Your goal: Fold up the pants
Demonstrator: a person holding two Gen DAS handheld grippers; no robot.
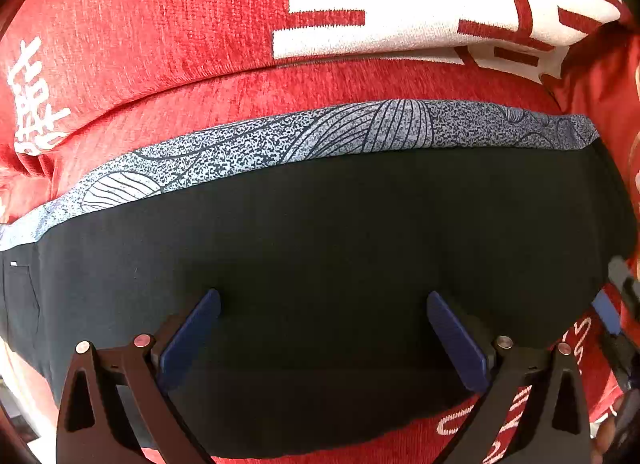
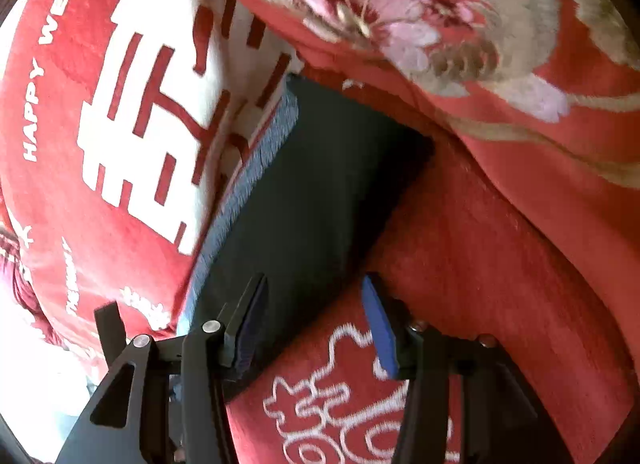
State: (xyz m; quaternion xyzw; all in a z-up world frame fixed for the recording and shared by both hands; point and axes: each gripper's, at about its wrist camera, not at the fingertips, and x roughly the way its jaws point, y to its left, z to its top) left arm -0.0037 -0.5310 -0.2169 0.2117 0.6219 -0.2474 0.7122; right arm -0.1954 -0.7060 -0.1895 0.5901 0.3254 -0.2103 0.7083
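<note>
Two grippers, both spread wide with nothing between the pads. The left gripper (image 1: 323, 338) hovers over the dark pants (image 1: 320, 256), which lie flat on a red blanket (image 1: 160, 24) (white characters on it), a speckled blue-grey band (image 1: 280, 136) along their far edge. The right gripper (image 2: 316, 324) straddles the pants' edge (image 2: 320, 184), beside a floral quilt (image 2: 480, 44).
</note>
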